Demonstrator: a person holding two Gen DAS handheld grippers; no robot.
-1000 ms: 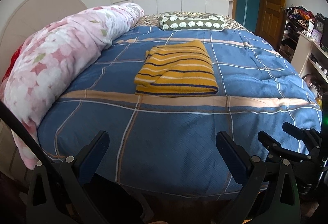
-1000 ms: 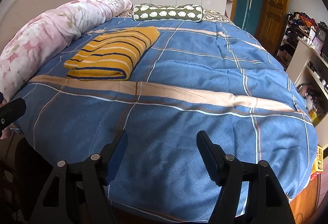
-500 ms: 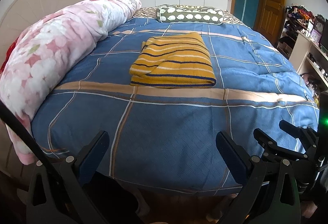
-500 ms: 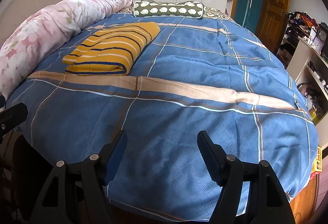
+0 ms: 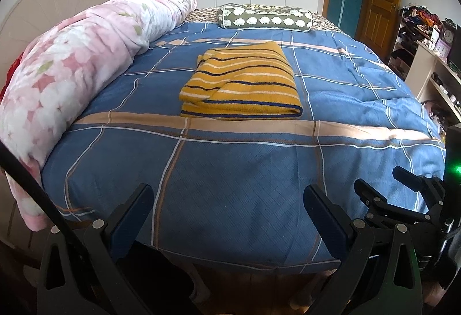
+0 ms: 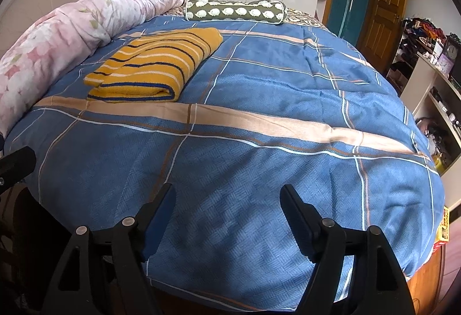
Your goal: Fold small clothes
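Blue plaid bedspread (image 5: 230,171) is carrying one folded yellow striped sweater (image 5: 242,84); left gripper (image 5: 227,205) and right gripper (image 6: 227,199) are hovering released, grasping nothing.

— Carrying everything: a bed (image 5: 230,171) under a blue checked cover with tan bands.
— Lying on it?
— A folded yellow striped sweater (image 5: 242,84) near the middle, a rolled pink floral quilt (image 5: 72,64) along the left edge, a green bolster pillow (image 5: 265,18) at the far end.
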